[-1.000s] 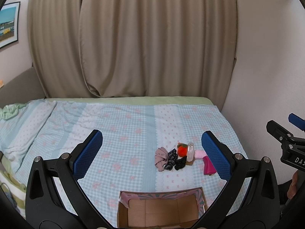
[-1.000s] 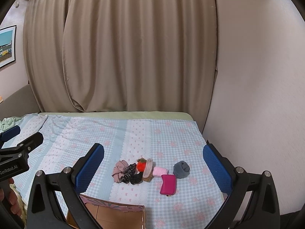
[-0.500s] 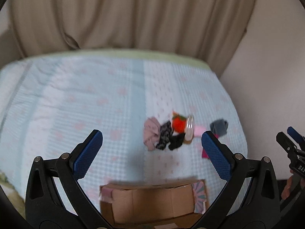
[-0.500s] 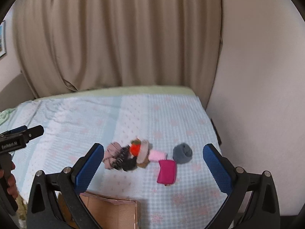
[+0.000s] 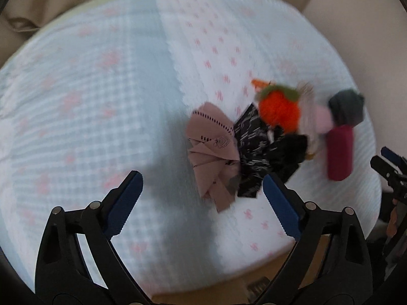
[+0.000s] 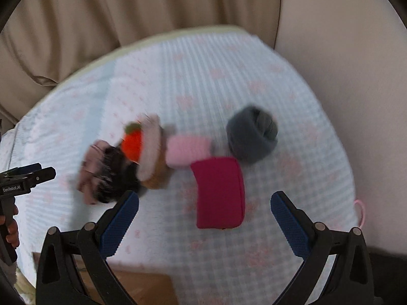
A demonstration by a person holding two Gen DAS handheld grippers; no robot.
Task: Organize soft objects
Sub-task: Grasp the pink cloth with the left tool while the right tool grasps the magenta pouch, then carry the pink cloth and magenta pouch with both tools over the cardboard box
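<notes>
Soft items lie in a loose cluster on the bedspread [image 5: 106, 117], ahead of both tongs. Left-wrist view: folded dusty-pink cloth [image 5: 213, 152] sits just ahead of the left gripper [image 5: 201, 200], between its fingers and nearer the right-hand one; touching it on the far side, a black patterned fabric [image 5: 257, 150], then an orange knitted ball with a green top [image 5: 279, 111].

Right-wrist view: magenta pouch [image 6: 220, 193] lies directly ahead of the right gripper [image 6: 204, 216], roughly centred between the fingers. Beyond it a pale pink roll [image 6: 187, 151], and beyond and to the right a rolled grey sock [image 6: 251, 134], touching or nearly touching the pouch (blur prevents certainty).

Both tongs are spread wide and hold nothing.

Change over the last second: both cameras have tipped down and closed in. Curtain and wall filled the upper frame before; now the cluster fills the middle. Items have not shifted relative to one another. The cardboard box [image 6: 145, 289] has slid to the bottom edge, behind the fingers (near side of the cluster).

Reading: approach phase, no item sorted yet. Likely targets are the pink cloth for the left, the pouch for the right. Both frames are motion-blurred, so the descent appears unfinished.
</notes>
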